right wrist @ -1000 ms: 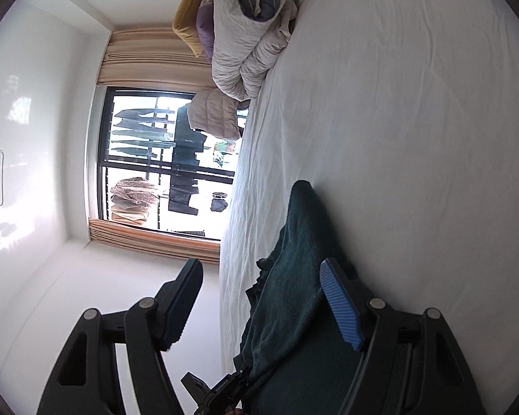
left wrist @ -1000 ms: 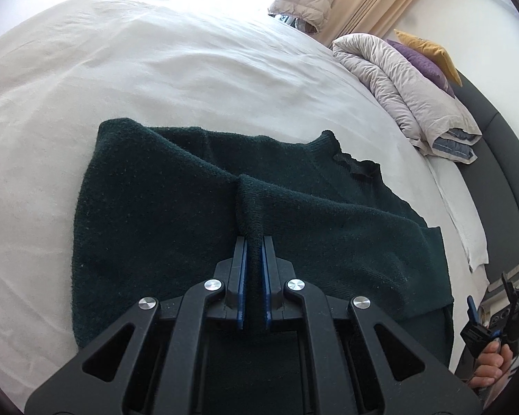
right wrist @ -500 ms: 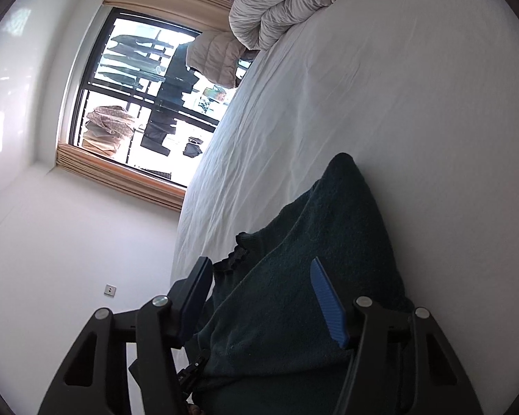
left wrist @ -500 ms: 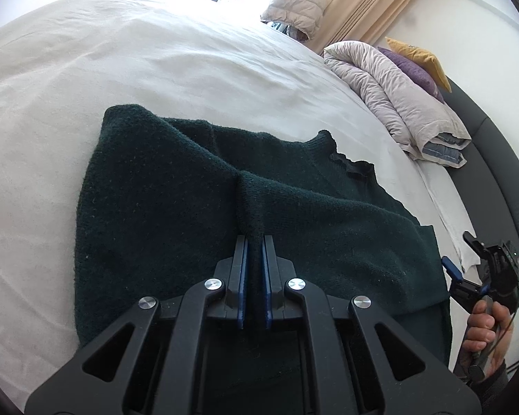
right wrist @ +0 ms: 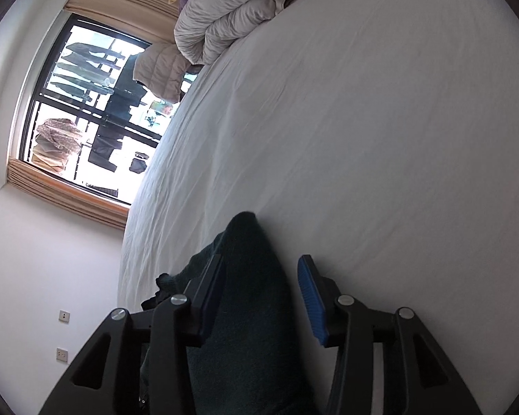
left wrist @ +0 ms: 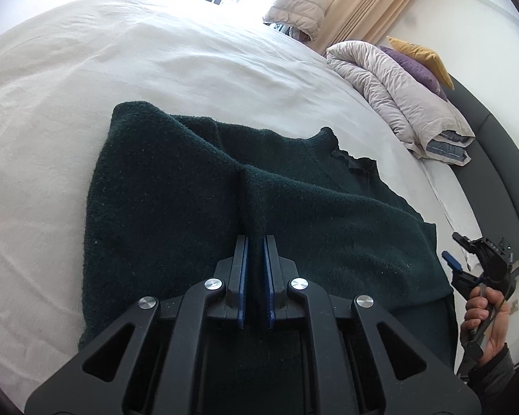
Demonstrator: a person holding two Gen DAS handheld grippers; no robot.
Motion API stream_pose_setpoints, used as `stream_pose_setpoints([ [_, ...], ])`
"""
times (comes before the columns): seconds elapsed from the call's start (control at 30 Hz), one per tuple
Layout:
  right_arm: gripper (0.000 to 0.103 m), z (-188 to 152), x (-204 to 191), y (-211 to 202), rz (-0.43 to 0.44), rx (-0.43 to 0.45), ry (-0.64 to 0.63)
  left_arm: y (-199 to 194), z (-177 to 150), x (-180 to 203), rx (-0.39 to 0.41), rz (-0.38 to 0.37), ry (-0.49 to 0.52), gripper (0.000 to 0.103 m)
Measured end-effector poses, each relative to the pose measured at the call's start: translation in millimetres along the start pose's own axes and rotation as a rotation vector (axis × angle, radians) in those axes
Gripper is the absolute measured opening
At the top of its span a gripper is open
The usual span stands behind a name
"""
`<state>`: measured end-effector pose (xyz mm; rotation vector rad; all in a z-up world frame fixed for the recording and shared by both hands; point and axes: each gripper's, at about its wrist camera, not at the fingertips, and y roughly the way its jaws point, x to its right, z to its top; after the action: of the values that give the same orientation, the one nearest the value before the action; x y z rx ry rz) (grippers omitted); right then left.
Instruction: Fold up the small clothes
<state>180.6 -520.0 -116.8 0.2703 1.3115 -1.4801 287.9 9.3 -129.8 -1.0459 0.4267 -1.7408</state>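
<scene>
A dark green knitted sweater [left wrist: 176, 186] lies spread on the white bed sheet [left wrist: 155, 52]. My left gripper [left wrist: 255, 242] is shut on a pinched ridge of the sweater near its lower edge. My right gripper [right wrist: 259, 266] is open, tilted sideways, its jaws to either side of the sweater's edge [right wrist: 249, 276] without closing on it. The right gripper [left wrist: 467, 252] also shows at the right edge of the left wrist view, held in a hand, just off the sweater's right side.
A rolled beige duvet [left wrist: 394, 93] with purple and yellow pillows [left wrist: 422, 58] lies at the bed's head by a dark headboard [left wrist: 498, 159]. A puffy jacket [left wrist: 294, 7] sits near the window [right wrist: 86, 110] and curtains. White wall and floor lie beyond the bed edge.
My right gripper has swung up beside the sweater's right side and moved in over its edge, staying open. My left gripper stays shut on the sweater, barely moved.
</scene>
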Motion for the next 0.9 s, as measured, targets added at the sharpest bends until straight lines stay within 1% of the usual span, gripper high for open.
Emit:
stream_pose_setpoints([
  [0.07, 0.048, -4.0, -9.0, -7.3, 0.063, 0.000, -0.020, 0.1, -1.6, 2.3, 0.005, 0.011, 0.009, 0.010],
  [0.1, 0.048, -7.4, -16.5, -6.6, 0.089, -0.014, -0.047, 0.7, -1.9, 2.6, 0.007, 0.012, 0.012, 0.010],
  [0.2, 0.048, -26.9, -37.2, 9.6, 0.147, -0.124, -0.102, 1.9, -2.5, 0.0, 0.008, 0.000, 0.008, 0.010],
  [0.23, 0.048, -34.4, -38.7, 13.6, 0.159, -0.161, -0.115, 2.2, -3.0, -0.8, 0.009, -0.002, 0.008, 0.010],
  [0.27, 0.049, -40.0, -37.2, 16.3, 0.156, -0.186, -0.124, 2.6, -3.3, -1.5, 0.009, -0.003, 0.009, 0.010],
  [0.33, 0.054, -48.9, -18.4, 20.9, 0.106, -0.214, -0.110, 2.5, -3.3, -1.6, 0.011, -0.004, 0.013, 0.010],
  [0.37, 0.042, -49.9, -5.0, 19.2, 0.130, -0.219, -0.079, 2.4, -3.4, -1.5, 0.011, -0.003, 0.014, 0.010],
  [0.43, 0.027, -48.6, 17.2, 6.6, 0.166, -0.226, -0.012, 2.3, -3.6, -1.4, 0.012, -0.003, 0.014, 0.010],
  [0.47, 0.026, -48.7, 25.0, -3.3, 0.176, -0.224, 0.001, 2.4, -3.6, -1.3, 0.012, -0.001, 0.016, 0.010],
  [0.53, 0.026, -51.6, 30.3, -22.2, 0.154, -0.226, -0.031, 2.5, -3.5, -0.3, 0.015, 0.005, 0.023, 0.010],
  [0.57, 0.028, -51.4, 31.0, -31.9, 0.144, -0.222, -0.027, 2.4, -3.6, 0.1, 0.016, 0.007, 0.024, 0.011],
  [0.6, 0.034, -49.6, 30.7, -41.3, 0.140, -0.203, -0.008, 2.8, -3.4, 0.4, 0.016, 0.007, 0.025, 0.010],
  [0.63, 0.047, -46.8, 28.8, -50.7, 0.163, -0.169, 0.007, 2.8, -3.2, 0.1, 0.015, 0.006, 0.023, 0.010],
  [0.67, 0.053, -43.9, 24.5, -57.3, 0.200, -0.142, 0.009, 2.7, -3.3, 0.1, 0.015, 0.004, 0.022, 0.010],
  [0.7, 0.054, -41.0, 17.0, -58.1, 0.227, -0.131, 0.001, 2.7, -3.4, 0.0, 0.014, 0.001, 0.020, 0.011],
  [0.73, 0.058, -39.2, 8.6, -54.5, 0.233, -0.137, -0.013, 2.8, -3.2, -0.3, 0.013, -0.001, 0.019, 0.011],
  [0.8, 0.059, -41.1, -6.8, -37.7, 0.232, -0.178, -0.038, 2.9, -2.9, -0.3, 0.013, 0.001, 0.021, 0.011],
  [0.83, 0.060, -45.4, -10.6, -26.1, 0.227, -0.218, -0.045, 2.6, -2.9, 0.0, 0.013, 0.004, 0.024, 0.011],
  [0.87, 0.062, -53.7, -11.7, -13.9, 0.191, -0.263, -0.052, 2.1, -3.0, 0.4, 0.012, 0.005, 0.027, 0.011],
  [0.9, 0.062, -63.3, -8.5, -4.2, 0.143, -0.296, -0.070, 0.9, -2.8, 0.2, 0.012, 0.004, 0.030, 0.011],
])
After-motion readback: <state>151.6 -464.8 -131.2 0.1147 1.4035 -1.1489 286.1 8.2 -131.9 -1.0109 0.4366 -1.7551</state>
